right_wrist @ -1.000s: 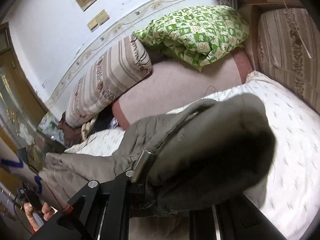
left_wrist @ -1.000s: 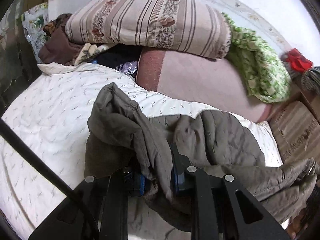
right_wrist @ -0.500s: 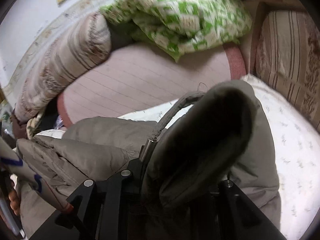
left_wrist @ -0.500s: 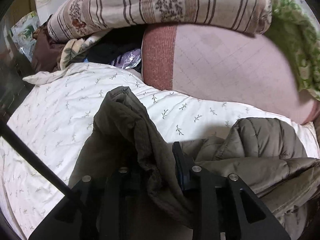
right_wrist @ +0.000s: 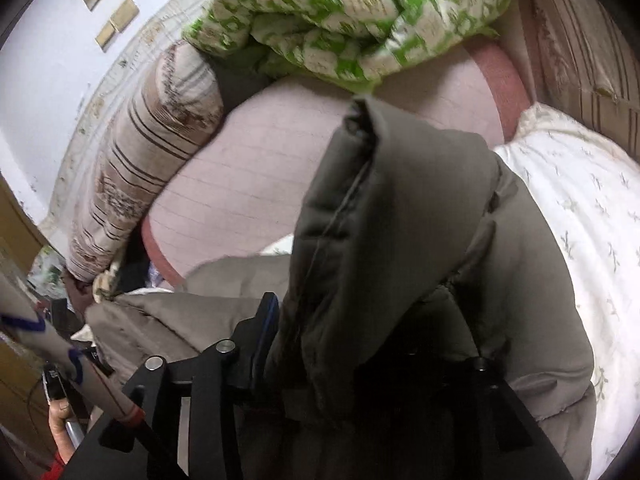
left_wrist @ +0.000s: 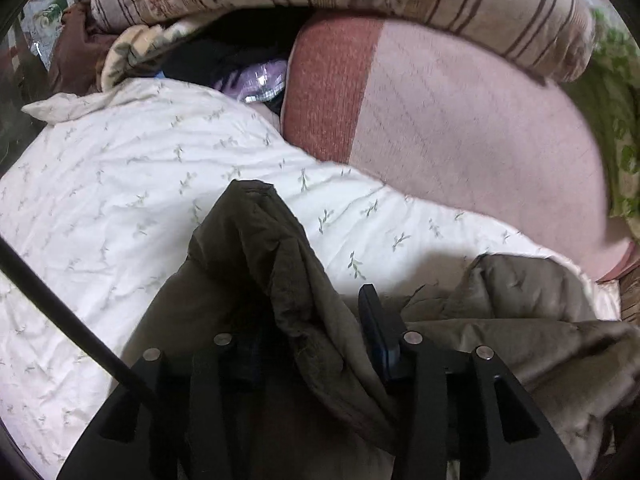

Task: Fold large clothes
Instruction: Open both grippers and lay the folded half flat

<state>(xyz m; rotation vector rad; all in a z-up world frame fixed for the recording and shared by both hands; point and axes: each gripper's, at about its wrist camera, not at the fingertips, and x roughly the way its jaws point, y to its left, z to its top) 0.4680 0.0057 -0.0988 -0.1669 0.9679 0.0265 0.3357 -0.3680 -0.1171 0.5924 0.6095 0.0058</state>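
Jaws of the left gripper [left_wrist: 316, 328] opening, a ridge of the olive-grey quilted jacket [left_wrist: 256, 264] still draped between them, pads no longer pressing. Right gripper [right_wrist: 360, 332] jaws likewise opening around a raised fold of jacket. Garment rests on the white sprigged bedsheet [left_wrist: 120, 184] below and ahead of both; pink folded blanket [left_wrist: 460, 140] beyond.

jacket [left_wrist: 256, 264] lies on bedsheet [left_wrist: 120, 184], rolled blanket [left_wrist: 460, 132] behind it.

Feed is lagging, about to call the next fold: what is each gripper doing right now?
Left gripper: jaws opening, a fold of the olive jacket between them.
Right gripper: jaws opening, the jacket's edge draped between them.
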